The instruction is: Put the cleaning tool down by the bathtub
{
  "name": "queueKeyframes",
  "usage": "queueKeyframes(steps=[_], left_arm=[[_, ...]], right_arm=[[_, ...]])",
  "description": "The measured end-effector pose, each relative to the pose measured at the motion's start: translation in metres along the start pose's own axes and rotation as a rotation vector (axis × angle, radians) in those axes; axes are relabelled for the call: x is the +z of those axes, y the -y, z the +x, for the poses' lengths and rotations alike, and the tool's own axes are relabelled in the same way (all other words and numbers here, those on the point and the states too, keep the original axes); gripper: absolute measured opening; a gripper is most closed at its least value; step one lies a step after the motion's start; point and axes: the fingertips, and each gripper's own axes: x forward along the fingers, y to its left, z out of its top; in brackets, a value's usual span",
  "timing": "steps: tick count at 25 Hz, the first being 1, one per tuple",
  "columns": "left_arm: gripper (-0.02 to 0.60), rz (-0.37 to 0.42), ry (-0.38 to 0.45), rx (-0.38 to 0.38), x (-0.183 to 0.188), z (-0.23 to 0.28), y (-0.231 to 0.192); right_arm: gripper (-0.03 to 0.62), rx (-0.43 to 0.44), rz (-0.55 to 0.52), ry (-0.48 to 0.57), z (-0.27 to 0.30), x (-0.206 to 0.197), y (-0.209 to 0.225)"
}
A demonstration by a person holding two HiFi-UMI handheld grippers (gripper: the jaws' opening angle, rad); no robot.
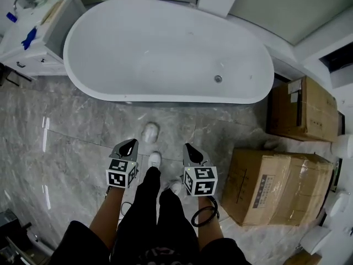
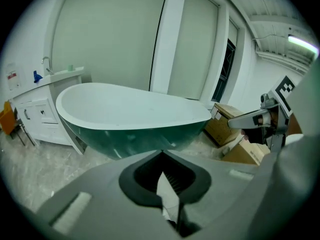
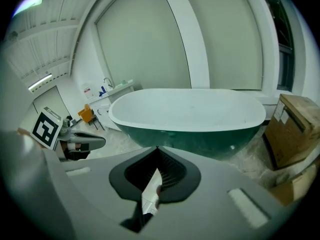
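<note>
Left gripper [image 1: 131, 143]: jaws closed tip to tip, nothing held, above the floor [image 1: 71, 142].
Right gripper [image 1: 187, 147]: jaws likewise closed, empty.
Cleaning tool [image 1: 150, 131]: white, lying on the grey floor just beside the bathtub [image 1: 165, 99], ahead of both grippers, touched by neither.
Cardboard boxes [image 1: 278, 186]: to the right.

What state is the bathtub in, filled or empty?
Empty. In the head view the bathtub shows a bare white bottom with its drain plainly visible. There is no water line, and nothing lies inside.
</note>
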Motion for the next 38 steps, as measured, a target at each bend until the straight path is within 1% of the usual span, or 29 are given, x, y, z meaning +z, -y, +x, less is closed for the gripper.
queueKeyframes(steps=[5, 11, 16, 20, 23, 25, 28, 31, 36, 38], left_arm=[[0.002, -0.014, 0.045, 0.002, 0.018, -0.029, 0.023], [0.002, -0.017, 0.106, 0.006, 0.042, -0.069, 0.047], [0.0, -0.003, 0.154, 0.009, 0.058, -0.095, 0.06], [0.0, 0.008, 0.221, 0.035, 0.077, -0.121, 0.069], [0.0, 0.034, 0.252, 0.047, 0.086, -0.138, 0.076], [0.0, 0.025, 0.277, 0.054, 0.09, -0.151, 0.081], [0.0, 0.007, 0.318, 0.065, 0.092, -0.173, 0.087], [0.0, 0.003, 0.356, 0.079, 0.096, -0.189, 0.092], [0.0, 0.048, 0.403, 0.086, 0.099, -0.214, 0.105], [0.0, 0.048, 0.415, 0.088, 0.099, -0.221, 0.108]], right_arm=[[0.023, -0.004, 0.003, 0.027, -0.027, 0.008, -0.002], [0.023, -0.035, -0.033, 0.092, -0.072, 0.026, -0.006], [0.023, -0.031, -0.039, 0.157, -0.101, 0.038, -0.016], [0.023, -0.027, -0.078, 0.24, -0.124, 0.064, -0.025], [0.023, -0.022, -0.148, 0.3, -0.144, 0.083, -0.037], [0.023, -0.023, -0.189, 0.33, -0.159, 0.091, -0.045], [0.021, -0.031, -0.21, 0.369, -0.179, 0.094, -0.051], [0.021, -0.023, -0.178, 0.395, -0.194, 0.092, -0.051], [0.021, -0.014, -0.213, 0.44, -0.22, 0.087, -0.06], [0.02, -0.009, -0.234, 0.454, -0.227, 0.086, -0.065]])
